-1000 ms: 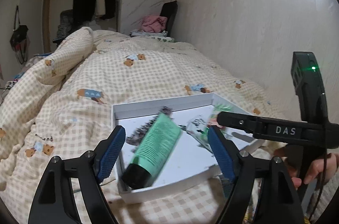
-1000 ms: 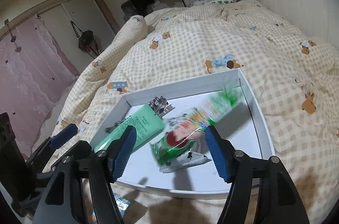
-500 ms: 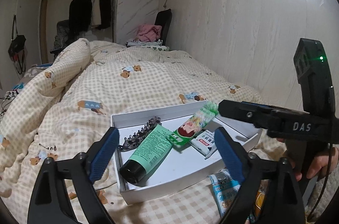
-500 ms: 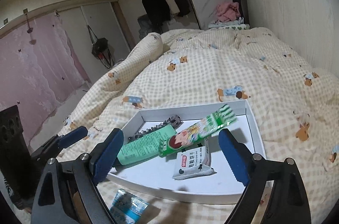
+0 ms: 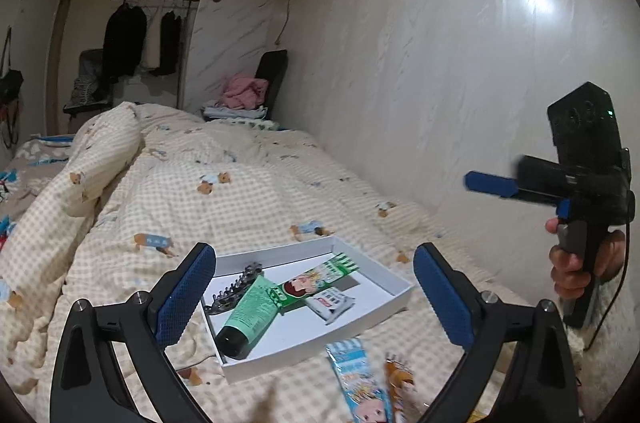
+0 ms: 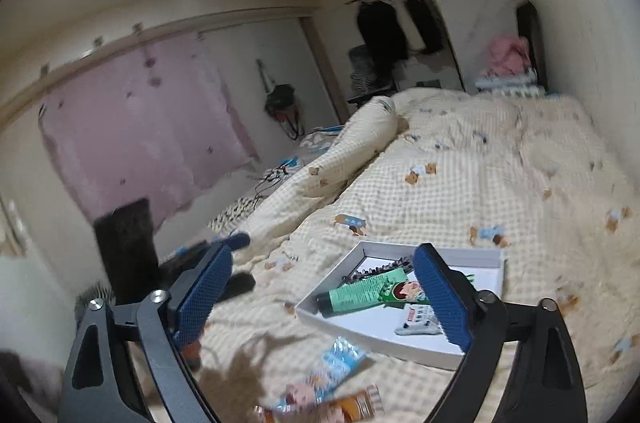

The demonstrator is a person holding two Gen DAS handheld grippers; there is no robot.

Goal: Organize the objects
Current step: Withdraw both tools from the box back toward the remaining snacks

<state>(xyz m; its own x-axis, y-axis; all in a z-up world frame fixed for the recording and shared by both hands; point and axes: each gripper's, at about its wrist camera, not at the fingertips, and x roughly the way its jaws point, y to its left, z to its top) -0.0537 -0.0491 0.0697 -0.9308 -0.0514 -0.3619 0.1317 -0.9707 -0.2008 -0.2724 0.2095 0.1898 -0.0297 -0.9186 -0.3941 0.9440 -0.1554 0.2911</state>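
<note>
A white tray (image 5: 396, 287) lies on the bed. In it are a green tube (image 5: 250, 315), a green snack packet (image 5: 316, 277) propped on the tube, a small white sachet (image 5: 330, 303) and a dark hair clip (image 5: 234, 289). My left gripper (image 5: 313, 251) hangs above and in front of the tray, its jaws opening, nothing between them. My right gripper (image 6: 325, 250) is also raised, its jaws opening and empty. It shows at the right (image 5: 492, 183), held by a hand (image 5: 580, 263). The right wrist view shows the tray (image 6: 380, 339), tube (image 6: 356, 293) and sachet (image 6: 416, 319).
A blue packet (image 5: 358, 379) and an orange packet (image 5: 400, 383) lie on the checked duvet (image 5: 260, 191) in front of the tray. A rolled ridge of duvet (image 5: 92, 163) runs along the left. The wall (image 5: 460, 83) borders the bed on the right.
Both grippers rose and drew back from the tray while their jaws widened. The green tube and the snack packet left the jaws and now rest in the tray. Loose packets came into view.
</note>
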